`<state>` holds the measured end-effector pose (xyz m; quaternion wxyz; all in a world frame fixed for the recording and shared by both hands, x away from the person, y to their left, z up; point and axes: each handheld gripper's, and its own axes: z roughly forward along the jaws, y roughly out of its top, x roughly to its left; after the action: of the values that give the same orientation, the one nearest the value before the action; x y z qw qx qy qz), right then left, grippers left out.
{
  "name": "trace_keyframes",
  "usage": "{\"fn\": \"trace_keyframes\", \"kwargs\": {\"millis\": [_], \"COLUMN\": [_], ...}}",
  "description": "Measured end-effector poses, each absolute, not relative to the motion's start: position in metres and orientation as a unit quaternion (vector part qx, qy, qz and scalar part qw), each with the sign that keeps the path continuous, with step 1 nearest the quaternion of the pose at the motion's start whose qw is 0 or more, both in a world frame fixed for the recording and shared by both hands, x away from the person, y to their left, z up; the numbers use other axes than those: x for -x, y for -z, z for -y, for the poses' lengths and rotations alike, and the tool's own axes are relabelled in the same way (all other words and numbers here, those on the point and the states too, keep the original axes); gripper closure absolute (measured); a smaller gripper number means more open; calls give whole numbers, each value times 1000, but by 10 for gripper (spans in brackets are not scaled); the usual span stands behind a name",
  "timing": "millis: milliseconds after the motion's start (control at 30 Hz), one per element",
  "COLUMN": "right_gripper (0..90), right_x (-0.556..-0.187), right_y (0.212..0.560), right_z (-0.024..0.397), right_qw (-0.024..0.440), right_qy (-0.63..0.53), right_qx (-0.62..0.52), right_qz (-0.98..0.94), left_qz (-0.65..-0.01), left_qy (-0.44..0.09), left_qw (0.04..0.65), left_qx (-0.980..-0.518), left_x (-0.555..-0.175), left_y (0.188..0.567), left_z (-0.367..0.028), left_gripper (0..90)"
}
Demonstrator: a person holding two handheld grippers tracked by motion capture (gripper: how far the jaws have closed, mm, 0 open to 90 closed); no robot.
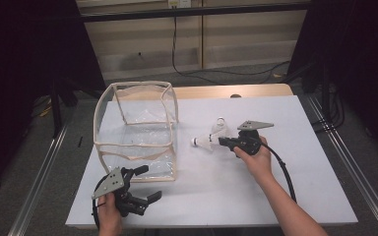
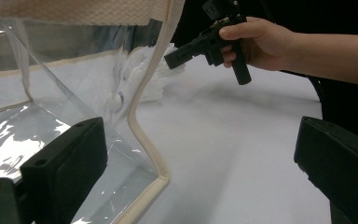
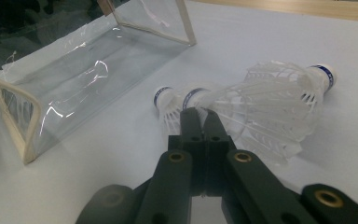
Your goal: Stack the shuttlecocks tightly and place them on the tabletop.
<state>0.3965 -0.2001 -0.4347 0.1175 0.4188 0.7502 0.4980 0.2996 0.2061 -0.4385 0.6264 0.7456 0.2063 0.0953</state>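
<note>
A clear plastic bag [image 1: 137, 130] with beige trim stands open-topped on the white table sheet [image 1: 285, 187]. My left gripper [image 1: 150, 184] rests in front of the bag's near corner with its jaws wide apart and nothing gripped; the bag corner [image 2: 145, 140] lies just ahead of it [image 2: 200, 168]. White shuttlecocks [image 1: 205, 142] lie to the right of the bag. My right gripper [image 1: 222, 141] is shut, its tips [image 3: 200, 113] against the feathers of the shuttlecocks [image 3: 270, 107]. Whether a feather is pinched I cannot tell.
The far end of the table [image 1: 211, 91] shows bare wood. Black frames [image 1: 325, 83] and cables [image 1: 187, 69] stand behind and beside it. The right gripper's cable [image 1: 284, 169] trails over the sheet towards the near right.
</note>
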Motion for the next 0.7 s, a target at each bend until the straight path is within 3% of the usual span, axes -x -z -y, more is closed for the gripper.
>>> {"fn": "trace_keyframes", "kwargs": {"millis": [700], "right_gripper": [900], "right_x": [-399], "right_y": [442], "right_z": [190], "right_qw": [108], "right_qy": [-493], "right_qx": [-414], "right_qz": [-758], "left_qz": [-206], "left_qy": [-94], "left_qw": [628], "left_qx": [-744], "left_x": [-300], "left_y": [438], "left_z": [-206], "left_gripper": [27]}}
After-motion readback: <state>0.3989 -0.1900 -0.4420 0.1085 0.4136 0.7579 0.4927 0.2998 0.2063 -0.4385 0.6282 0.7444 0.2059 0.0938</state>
